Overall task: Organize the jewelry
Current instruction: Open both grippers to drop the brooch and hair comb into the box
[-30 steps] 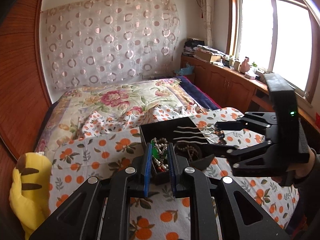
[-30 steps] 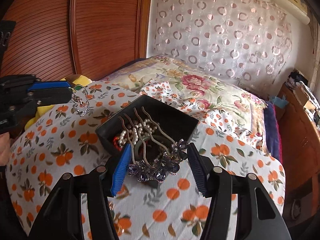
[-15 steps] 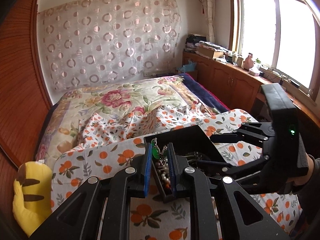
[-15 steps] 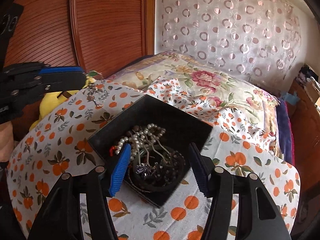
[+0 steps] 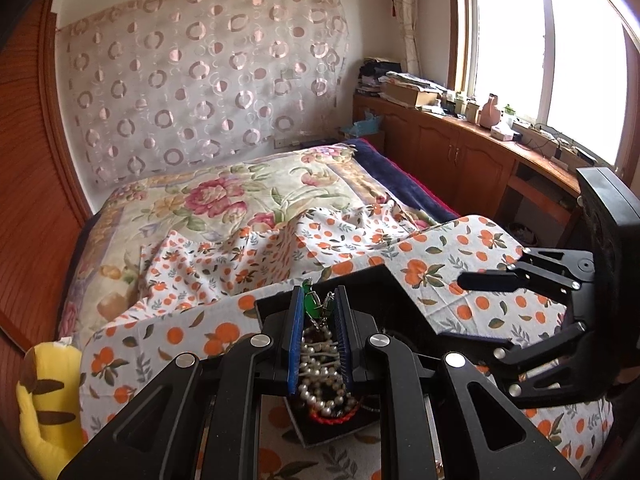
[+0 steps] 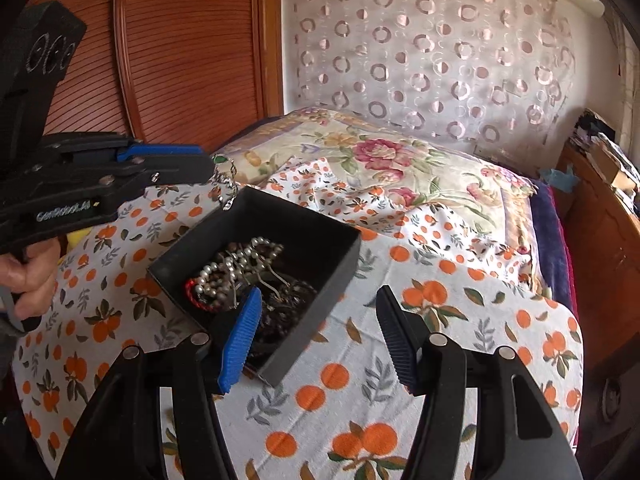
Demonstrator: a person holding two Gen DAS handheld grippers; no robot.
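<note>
An open black box (image 6: 320,256) sits on the orange-print cloth and holds a white pearl string (image 6: 224,272), a red bracelet (image 6: 192,294) and dark beads, while a green-stoned silver chain (image 6: 224,184) hangs above its rim.

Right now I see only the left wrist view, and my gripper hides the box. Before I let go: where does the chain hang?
Observer: In the right wrist view, the chain dangles from the left gripper at the far left corner of the box, by the rim. I cannot tell whether it is inside or outside.
Operator: Is the right gripper in the way?
Observer: The right gripper is open and empty, with one finger over the near corner.
Operator: Is there room inside?
Observer: The far end looks bare; the pearls and a red bracelet lie nearer.
</note>
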